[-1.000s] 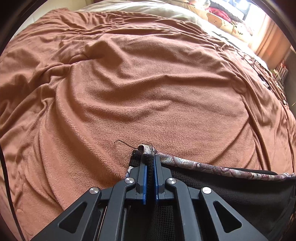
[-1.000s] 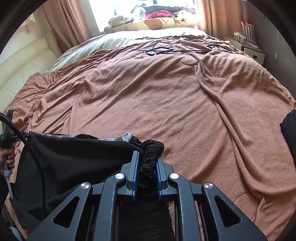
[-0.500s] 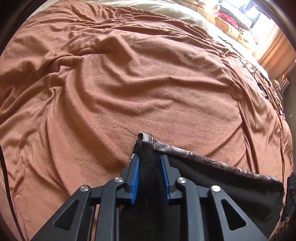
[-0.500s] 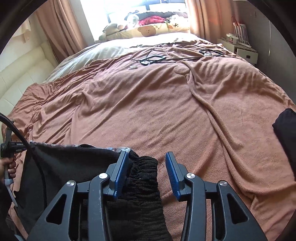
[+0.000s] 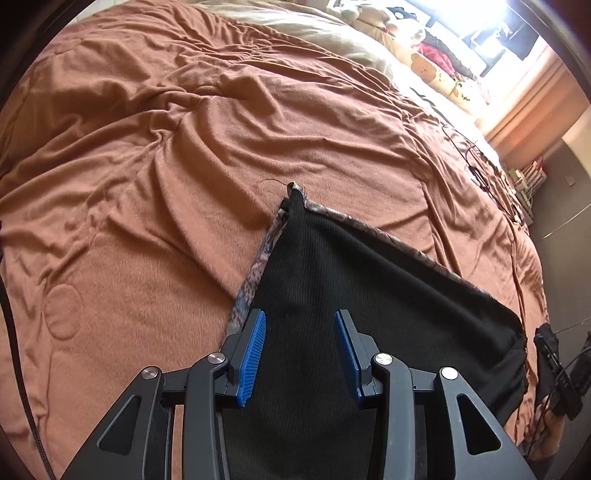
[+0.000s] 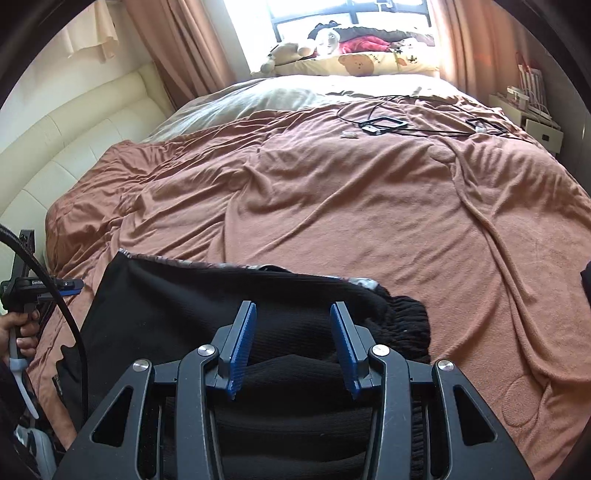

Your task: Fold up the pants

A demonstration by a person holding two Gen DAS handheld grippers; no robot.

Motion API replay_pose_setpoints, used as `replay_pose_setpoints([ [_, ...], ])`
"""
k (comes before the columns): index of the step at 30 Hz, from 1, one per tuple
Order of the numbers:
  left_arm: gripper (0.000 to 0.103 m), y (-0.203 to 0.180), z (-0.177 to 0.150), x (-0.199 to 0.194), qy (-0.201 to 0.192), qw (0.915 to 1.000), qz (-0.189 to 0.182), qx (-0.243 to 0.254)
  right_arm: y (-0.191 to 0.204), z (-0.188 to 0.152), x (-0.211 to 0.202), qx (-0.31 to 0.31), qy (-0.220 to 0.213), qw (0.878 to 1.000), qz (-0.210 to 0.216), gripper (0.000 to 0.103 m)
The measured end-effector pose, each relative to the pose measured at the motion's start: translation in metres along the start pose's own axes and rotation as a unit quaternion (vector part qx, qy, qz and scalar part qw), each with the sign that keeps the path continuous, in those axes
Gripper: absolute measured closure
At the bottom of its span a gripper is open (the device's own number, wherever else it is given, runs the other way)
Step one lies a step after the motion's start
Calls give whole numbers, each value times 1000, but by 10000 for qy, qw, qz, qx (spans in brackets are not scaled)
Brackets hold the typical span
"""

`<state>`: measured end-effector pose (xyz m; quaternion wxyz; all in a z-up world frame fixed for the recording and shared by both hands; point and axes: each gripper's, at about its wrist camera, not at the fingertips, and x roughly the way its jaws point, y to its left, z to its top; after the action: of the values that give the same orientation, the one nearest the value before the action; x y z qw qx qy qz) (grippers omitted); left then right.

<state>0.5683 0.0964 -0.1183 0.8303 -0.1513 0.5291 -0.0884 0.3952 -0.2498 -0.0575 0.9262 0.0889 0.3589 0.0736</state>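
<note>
Hovering over the one pair of black knit pants (image 5: 373,295), the left gripper (image 5: 300,350) has its blue-padded jaws partly apart and opening, cloth beneath them but not pinched. The right gripper (image 6: 291,345) likewise stands partly open, holding nothing, above the gathered waistband (image 6: 402,321). The pants lie flat on the rumpled brown blanket (image 6: 369,206) of the bed, patterned lining (image 5: 258,266) showing along two edges. Black cables (image 6: 399,123) lie near the pillows (image 6: 354,64).

Sunlit window (image 6: 351,22), bed w/ brown blanket (image 6: 369,206).
</note>
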Motion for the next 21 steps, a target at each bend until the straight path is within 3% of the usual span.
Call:
replay_pose_setpoints([
  [12, 61, 36, -79, -39, -148, 9968, -235, -747, 22, 8, 13, -123, 455, 9986, 238, 64],
  [21, 47, 45, -124, -46, -309, 9881, -229, -1491, 52, 23, 47, -513, 891, 9945, 178, 64],
])
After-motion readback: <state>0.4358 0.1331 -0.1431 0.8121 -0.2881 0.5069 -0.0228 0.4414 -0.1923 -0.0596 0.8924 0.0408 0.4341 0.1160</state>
